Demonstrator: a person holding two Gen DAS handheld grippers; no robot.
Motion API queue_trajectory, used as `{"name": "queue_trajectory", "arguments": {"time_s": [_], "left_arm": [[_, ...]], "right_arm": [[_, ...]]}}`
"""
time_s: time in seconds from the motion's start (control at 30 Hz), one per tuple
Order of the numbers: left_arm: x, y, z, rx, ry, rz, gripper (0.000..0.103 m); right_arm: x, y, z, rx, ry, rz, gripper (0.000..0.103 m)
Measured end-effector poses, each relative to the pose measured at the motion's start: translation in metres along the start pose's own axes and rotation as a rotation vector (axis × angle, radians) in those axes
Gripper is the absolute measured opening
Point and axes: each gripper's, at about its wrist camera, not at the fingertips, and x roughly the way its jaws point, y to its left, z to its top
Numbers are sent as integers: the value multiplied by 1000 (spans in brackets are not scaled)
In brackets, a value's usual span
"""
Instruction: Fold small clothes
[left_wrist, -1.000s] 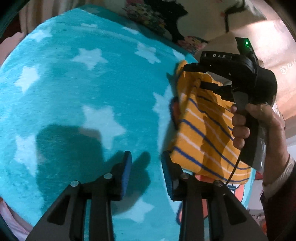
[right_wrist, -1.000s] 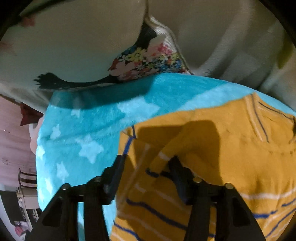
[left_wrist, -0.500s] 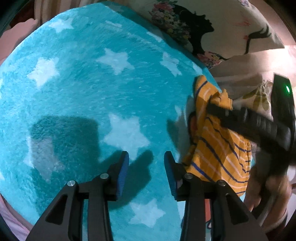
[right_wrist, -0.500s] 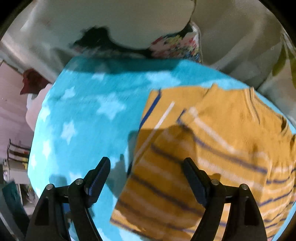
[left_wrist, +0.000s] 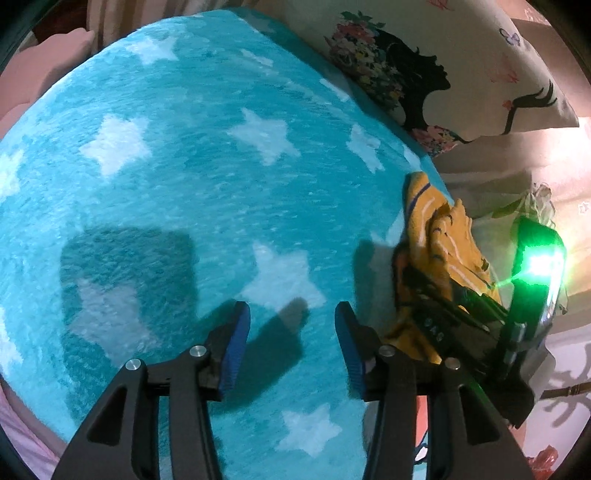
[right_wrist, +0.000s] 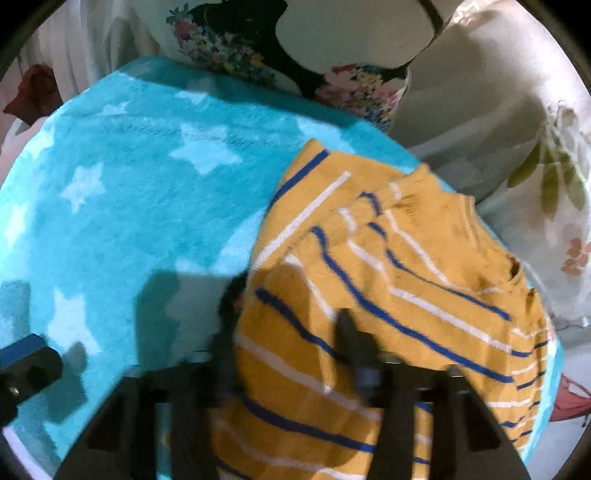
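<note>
Your left hand-held gripper (left_wrist: 291, 343): jaws just widened, empty, over star blanket (left_wrist: 184, 184) | your right hand-held gripper (right_wrist: 284, 332): jaws just narrowed around striped sweater (right_wrist: 406, 277) edge; grip unclear through blur

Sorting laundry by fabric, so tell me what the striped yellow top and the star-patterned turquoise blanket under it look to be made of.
Striped yellow top: looks like a fine knit, probably cotton or a blend; matte, with faint knit ribbing and soft rumpled folds, and blue and white stripes.

Turquoise blanket: looks like plush fleece, likely synthetic; a short brushed pile shows streaky nap and a slight sheen, and the white stars have fuzzy edges.
</note>
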Motion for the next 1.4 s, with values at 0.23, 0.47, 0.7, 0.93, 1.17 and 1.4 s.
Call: {"name": "queue_trajectory", "arguments": {"time_s": [0.23,0.47,0.7,0.93,1.17,1.4], "left_arm": [[-6,-19,-12,-10,-33,30,46],[-19,-77,-46,49,-69,52,49],[6,-153,-91,154,-32,50,49],[48,-218,-124,276,46,30,49],[66,-263,-142,366,66,11,49],[71,-265,-143,360,54,44,50]], "right_arm": [[-25,-57,-9,140,-73,214,20],[-64,-186,-39,430,-196,416,19],[-59,-325,-137,691,-226,389,19],[-19,-397,-213,848,-139,396,14],[-25,-426,-247,920,-179,496,22],[-81,-404,-233,719,-321,593,65]]}}
